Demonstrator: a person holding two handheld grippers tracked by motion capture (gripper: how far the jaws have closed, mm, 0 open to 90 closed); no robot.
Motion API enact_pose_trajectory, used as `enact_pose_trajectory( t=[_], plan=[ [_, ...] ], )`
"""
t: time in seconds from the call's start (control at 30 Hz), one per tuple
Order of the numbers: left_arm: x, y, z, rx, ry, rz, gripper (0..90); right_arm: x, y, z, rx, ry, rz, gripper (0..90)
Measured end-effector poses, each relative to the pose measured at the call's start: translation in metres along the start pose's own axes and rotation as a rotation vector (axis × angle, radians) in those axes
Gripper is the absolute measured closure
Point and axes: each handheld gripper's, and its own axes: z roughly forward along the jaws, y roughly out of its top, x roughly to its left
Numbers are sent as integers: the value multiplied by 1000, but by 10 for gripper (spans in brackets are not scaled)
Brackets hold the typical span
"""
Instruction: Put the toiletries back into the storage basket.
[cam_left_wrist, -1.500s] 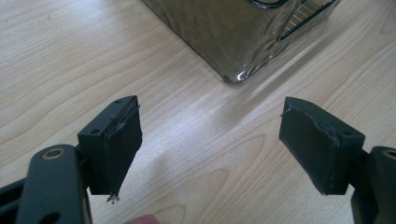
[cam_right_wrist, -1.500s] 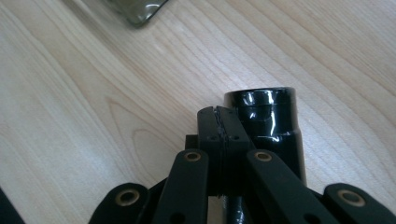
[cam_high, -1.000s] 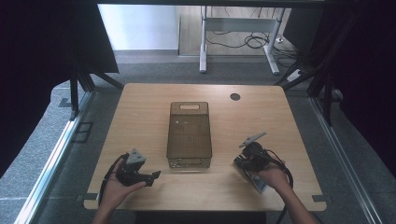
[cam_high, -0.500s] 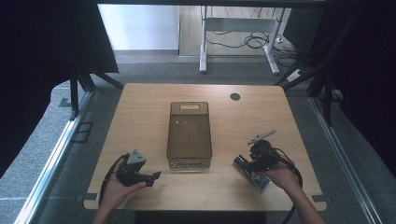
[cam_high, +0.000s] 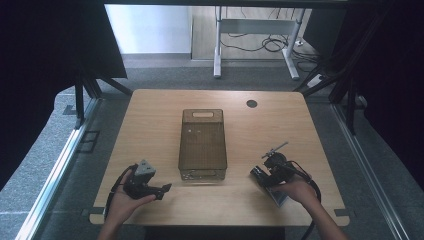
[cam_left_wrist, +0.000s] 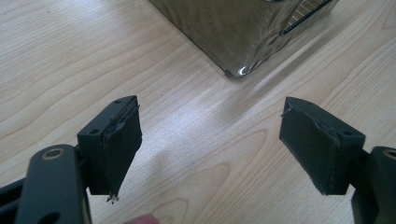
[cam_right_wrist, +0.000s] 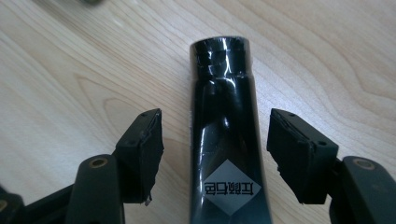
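Between the right gripper's (cam_right_wrist: 212, 156) just-opened jaws, untouched, a black tube (cam_right_wrist: 226, 135) lies on the table (cam_right_wrist: 70, 70), its grey diamond label (characters unreadable). Left gripper (cam_left_wrist: 210, 144) gapes empty near the bin (cam_high: 202, 145).

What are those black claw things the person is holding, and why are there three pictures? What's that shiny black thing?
A person holds a grabbing tool in each hand: the left gripper and the right gripper. One camera looks down from above the wooden table. The other two cameras ride on the tools and look along their black fingers. On the table stands a see-through brown box. The shiny black tube lies flat on the table between the right gripper's fingers, which have just been opening and do not squeeze it. The left gripper is open too, with nothing in it.
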Motion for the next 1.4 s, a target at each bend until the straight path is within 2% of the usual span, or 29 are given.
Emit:
enact_pose_trajectory(
  t=[0.37,0.57,0.73,1.07,1.2,1.23,1.4],
  plan=[
    [-1,0,1,1,-7,2,212,-4,-2,25,86,-3,8,356],
    [0,0,2,6,-4,-2,212,-4,-4,32,120,-16,-2,371],
    [-1,0,3,10,-7,3,212,-4,-2,32,125,-26,-2,434],
    [-3,0,3,8,-10,5,212,-5,3,33,160,-22,-13,447],
    [-3,0,4,7,-11,5,212,-7,5,33,176,-8,-18,450],
    [-2,0,3,7,-10,4,212,-10,6,33,185,12,-14,452],
    [0,0,1,-1,-5,-6,212,-14,11,30,193,26,0,456]
  ],
)
